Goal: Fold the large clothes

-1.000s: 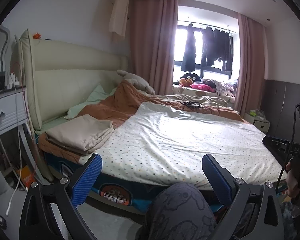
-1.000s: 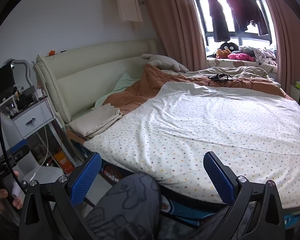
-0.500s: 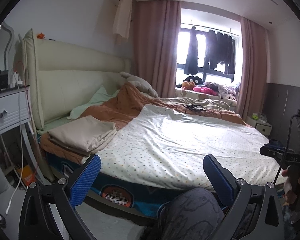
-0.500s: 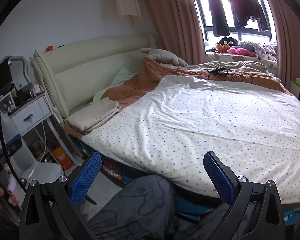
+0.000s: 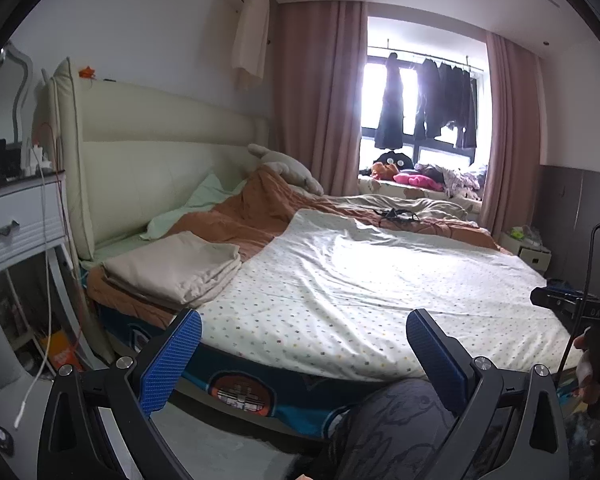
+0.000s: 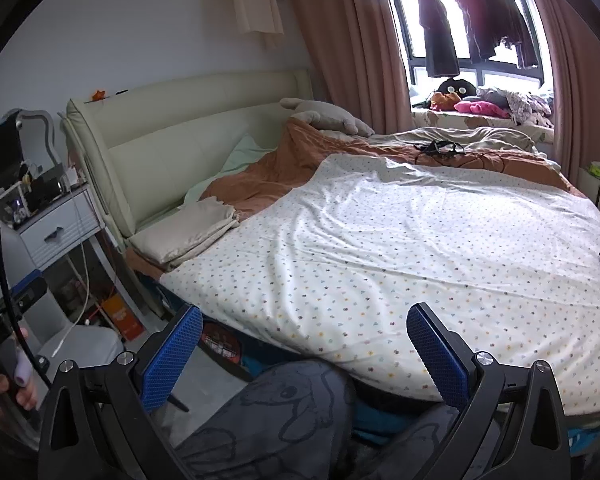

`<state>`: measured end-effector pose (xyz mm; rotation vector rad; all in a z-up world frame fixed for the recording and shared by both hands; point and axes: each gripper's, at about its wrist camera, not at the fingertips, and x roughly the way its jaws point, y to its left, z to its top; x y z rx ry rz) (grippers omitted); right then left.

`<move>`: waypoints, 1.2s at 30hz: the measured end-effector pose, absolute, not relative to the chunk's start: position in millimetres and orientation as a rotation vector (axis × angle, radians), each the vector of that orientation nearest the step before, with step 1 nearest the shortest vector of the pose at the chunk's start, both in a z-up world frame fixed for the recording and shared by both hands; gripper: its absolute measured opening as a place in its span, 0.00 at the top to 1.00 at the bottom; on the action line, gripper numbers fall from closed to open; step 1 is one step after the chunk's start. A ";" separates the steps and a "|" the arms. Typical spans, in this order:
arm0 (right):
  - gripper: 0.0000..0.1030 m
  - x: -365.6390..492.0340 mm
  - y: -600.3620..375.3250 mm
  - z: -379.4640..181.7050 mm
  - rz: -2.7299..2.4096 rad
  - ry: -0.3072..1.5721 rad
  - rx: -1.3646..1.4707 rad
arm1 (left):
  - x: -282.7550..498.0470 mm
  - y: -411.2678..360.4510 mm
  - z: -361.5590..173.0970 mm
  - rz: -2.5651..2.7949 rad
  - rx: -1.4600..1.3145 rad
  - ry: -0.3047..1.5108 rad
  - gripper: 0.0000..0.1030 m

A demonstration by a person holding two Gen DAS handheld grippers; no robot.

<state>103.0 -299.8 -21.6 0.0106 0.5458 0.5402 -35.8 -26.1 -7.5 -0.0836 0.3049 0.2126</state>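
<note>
A large white sheet with small coloured dots (image 5: 360,288) lies spread flat over the bed, also in the right wrist view (image 6: 400,240). A folded beige cloth stack (image 5: 172,268) sits at the bed's near left corner (image 6: 188,232). My left gripper (image 5: 304,344) is open and empty, held in front of the bed's near edge above a knee in grey patterned trousers (image 5: 392,432). My right gripper (image 6: 304,344) is open and empty, also short of the bed edge. Neither touches the sheet.
An orange-brown duvet (image 5: 260,216) and a plush toy (image 5: 288,168) lie near the cream headboard (image 5: 160,152). A white nightstand (image 5: 16,224) with cables stands left. Dark clothes hang at the window (image 5: 428,108). A black cable (image 6: 440,148) lies on the far bedding.
Both grippers have drifted slightly, shifting the view a little; the left view rose and turned a bit right. The jaws stay open and the sheet has not moved.
</note>
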 end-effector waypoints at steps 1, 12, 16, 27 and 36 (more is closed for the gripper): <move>0.00 103.3 -299.1 -22.8 0.540 0.551 0.009 | -36.0 -26.0 -7.8 0.216 -0.083 0.304 0.01; 0.00 104.4 -297.8 -20.7 0.535 0.545 -0.002 | -35.1 -25.5 -9.3 0.218 -0.091 0.312 0.01; 0.00 104.3 -297.3 -20.7 0.536 0.548 0.001 | -35.9 -26.5 -9.5 0.216 -0.090 0.308 0.01; 0.00 103.5 -295.0 -19.2 0.538 0.545 -0.010 | -36.8 -27.6 -10.7 0.213 -0.089 0.303 0.01; 0.00 106.1 -298.1 -20.3 0.529 0.548 -0.003 | -36.0 -35.7 -12.8 0.204 -0.059 0.303 0.01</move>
